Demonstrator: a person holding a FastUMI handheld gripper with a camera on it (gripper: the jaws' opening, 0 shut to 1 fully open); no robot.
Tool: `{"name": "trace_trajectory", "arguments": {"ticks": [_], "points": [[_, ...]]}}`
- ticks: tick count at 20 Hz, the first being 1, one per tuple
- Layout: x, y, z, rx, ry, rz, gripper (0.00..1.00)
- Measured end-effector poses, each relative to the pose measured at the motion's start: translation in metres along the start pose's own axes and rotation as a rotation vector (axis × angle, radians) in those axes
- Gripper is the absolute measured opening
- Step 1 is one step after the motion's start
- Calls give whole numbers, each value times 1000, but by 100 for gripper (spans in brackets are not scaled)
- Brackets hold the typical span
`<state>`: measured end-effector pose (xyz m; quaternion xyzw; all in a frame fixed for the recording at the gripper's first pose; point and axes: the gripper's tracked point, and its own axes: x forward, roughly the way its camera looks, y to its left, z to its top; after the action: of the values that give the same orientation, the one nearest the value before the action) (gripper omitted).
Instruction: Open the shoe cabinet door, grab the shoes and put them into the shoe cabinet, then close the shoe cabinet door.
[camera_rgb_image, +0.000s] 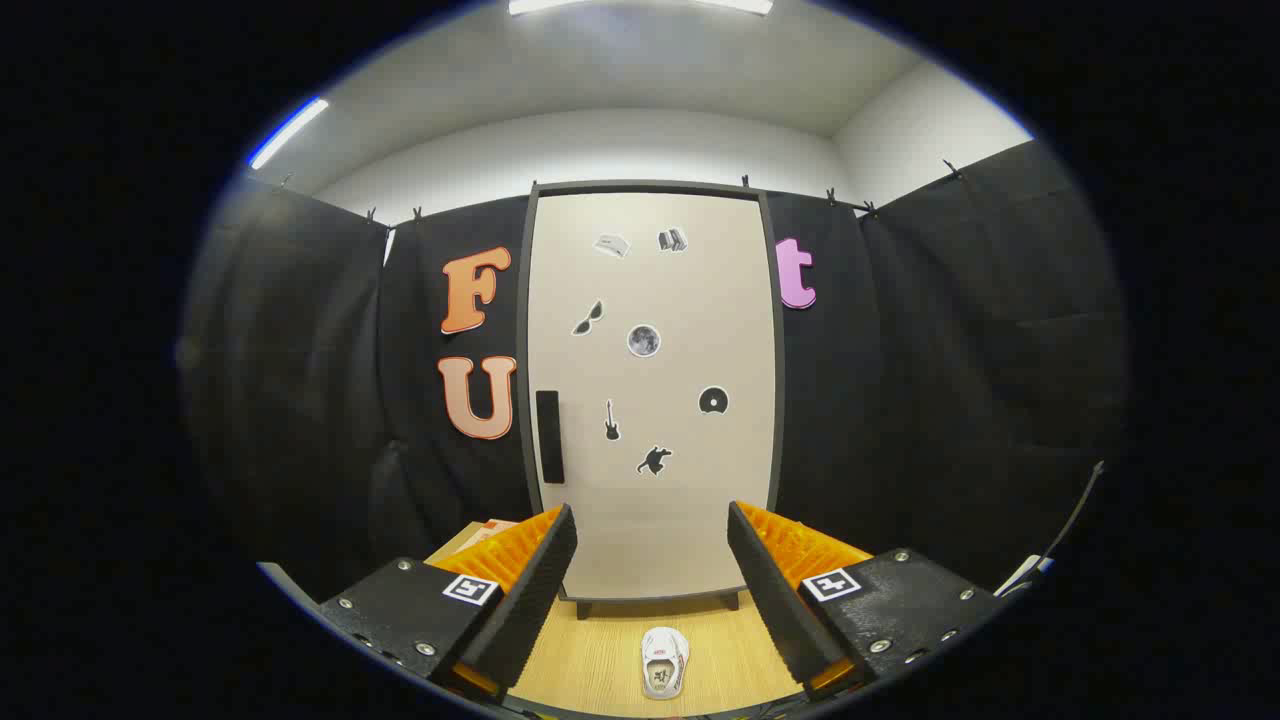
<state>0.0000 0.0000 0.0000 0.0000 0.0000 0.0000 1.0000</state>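
A tall shoe cabinet (650, 300) stands straight ahead against the black cloth wall. Its pale door is shut and carries several small stickers. A dark vertical handle (549, 436) sits on the door's left edge, low down. One white shoe (664, 662) lies on the wooden floor in front of the cabinet, its opening facing me. My gripper (651, 585) is open, its fingers spread wide, with nothing between them. The shoe lies low between the two fingers, and the cabinet is beyond them.
The light wooden floor (600, 660) runs from me to the cabinet's short feet. Black cloth walls close in on both sides. A pale flat object (480, 533) peeks out behind the left finger. A thin rod or cable (1070, 525) leans at the right.
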Motion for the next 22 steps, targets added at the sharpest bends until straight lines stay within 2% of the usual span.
{"name": "trace_trajectory", "arguments": {"ticks": [22], "points": [[8,-7,7,0,-7,-7,95]]}}
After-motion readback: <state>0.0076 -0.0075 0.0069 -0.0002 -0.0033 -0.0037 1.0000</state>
